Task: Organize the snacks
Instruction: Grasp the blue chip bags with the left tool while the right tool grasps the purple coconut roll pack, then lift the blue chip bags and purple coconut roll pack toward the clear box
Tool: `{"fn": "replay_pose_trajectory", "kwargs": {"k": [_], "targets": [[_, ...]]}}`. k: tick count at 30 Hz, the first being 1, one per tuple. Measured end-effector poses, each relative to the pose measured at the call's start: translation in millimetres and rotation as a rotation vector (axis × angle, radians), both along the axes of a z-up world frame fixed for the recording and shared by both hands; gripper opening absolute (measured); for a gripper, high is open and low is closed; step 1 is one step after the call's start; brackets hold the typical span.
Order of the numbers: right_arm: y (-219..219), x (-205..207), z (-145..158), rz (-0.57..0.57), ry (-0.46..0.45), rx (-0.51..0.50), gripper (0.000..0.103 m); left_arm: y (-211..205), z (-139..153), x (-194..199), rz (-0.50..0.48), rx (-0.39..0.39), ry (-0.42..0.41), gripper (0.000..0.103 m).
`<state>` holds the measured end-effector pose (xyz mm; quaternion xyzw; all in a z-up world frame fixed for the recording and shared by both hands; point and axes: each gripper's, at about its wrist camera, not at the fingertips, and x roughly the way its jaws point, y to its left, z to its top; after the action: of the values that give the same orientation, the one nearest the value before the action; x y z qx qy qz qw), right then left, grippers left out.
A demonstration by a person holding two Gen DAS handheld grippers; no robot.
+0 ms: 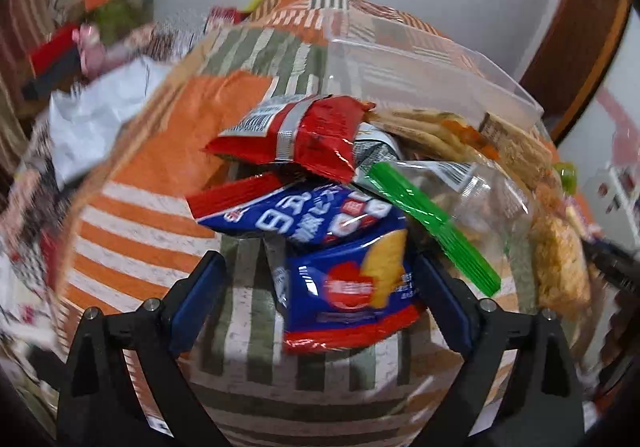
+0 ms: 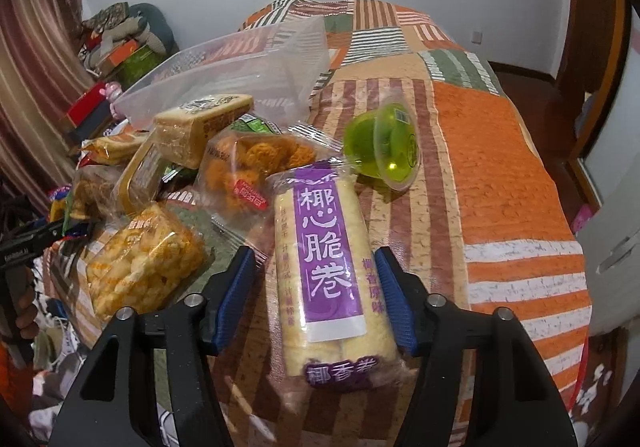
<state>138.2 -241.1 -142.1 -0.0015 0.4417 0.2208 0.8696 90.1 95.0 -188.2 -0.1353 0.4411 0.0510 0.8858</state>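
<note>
In the left wrist view my left gripper (image 1: 320, 287) is open, its blue pads on either side of a blue and red cracker packet (image 1: 344, 287) on the quilt. Beyond it lie another blue packet (image 1: 304, 217), a red packet (image 1: 296, 133) and a clear bag with a green strip (image 1: 432, 223). In the right wrist view my right gripper (image 2: 316, 287) is open around a purple-labelled coconut roll pack (image 2: 328, 271), not squeezing it. A green jelly cup (image 2: 386, 145), popcorn-like snack (image 2: 140, 255), orange puffs (image 2: 252, 163) and a cake pack (image 2: 200, 127) lie nearby.
A clear plastic bin (image 2: 240, 63) (image 1: 420, 55) lies on the patchwork quilt (image 2: 500, 167) behind the snack pile. White paper (image 1: 92, 119) lies to the left. Clutter and boxes (image 2: 116, 47) sit by the curtain. The left gripper (image 2: 28, 243) shows at the left edge.
</note>
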Motion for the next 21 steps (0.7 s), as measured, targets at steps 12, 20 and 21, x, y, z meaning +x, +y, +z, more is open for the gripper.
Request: {"fn": "replay_pose_trajectory", "kwargs": {"k": [12,20,21], "targets": [[-7,-3,3,-0.030,0.000,0.052,0.043,0,3,1,0.023,-0.008,-0.050,0.073],[-15,-12,15,-0.061,-0.034,0.072,0.043,0,15,-21,0.047,0.054,-0.076,0.066],[-16,-13,18,-0.066,-0.043,0.073,0.043,2,18,-26,0.056,0.061,-0.082,0.066]]}}
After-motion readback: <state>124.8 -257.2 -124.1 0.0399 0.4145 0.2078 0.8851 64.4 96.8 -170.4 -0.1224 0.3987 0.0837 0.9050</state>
